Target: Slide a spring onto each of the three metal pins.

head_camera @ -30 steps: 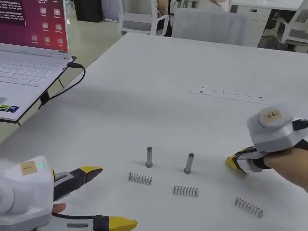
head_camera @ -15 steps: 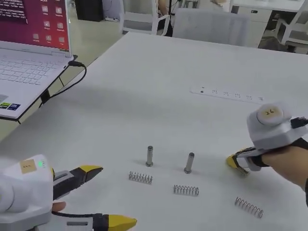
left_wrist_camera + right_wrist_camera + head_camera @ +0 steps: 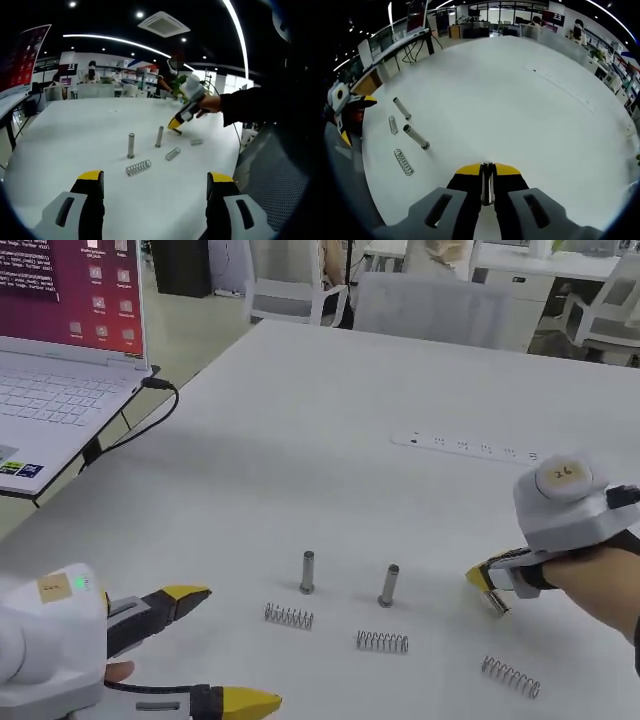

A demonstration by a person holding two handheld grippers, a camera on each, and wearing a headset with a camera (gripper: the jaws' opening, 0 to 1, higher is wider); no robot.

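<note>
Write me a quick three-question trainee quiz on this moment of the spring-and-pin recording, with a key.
1. True or false: the three springs all lie flat on the table, none of them threaded yet.
2. What is clamped in the right gripper? A) a spring B) a metal pin C) nothing
3. Fill in: ___ pins stand upright on the table.
Key: 1 true. 2 B, held between the shut jaws. 3 two.
</note>
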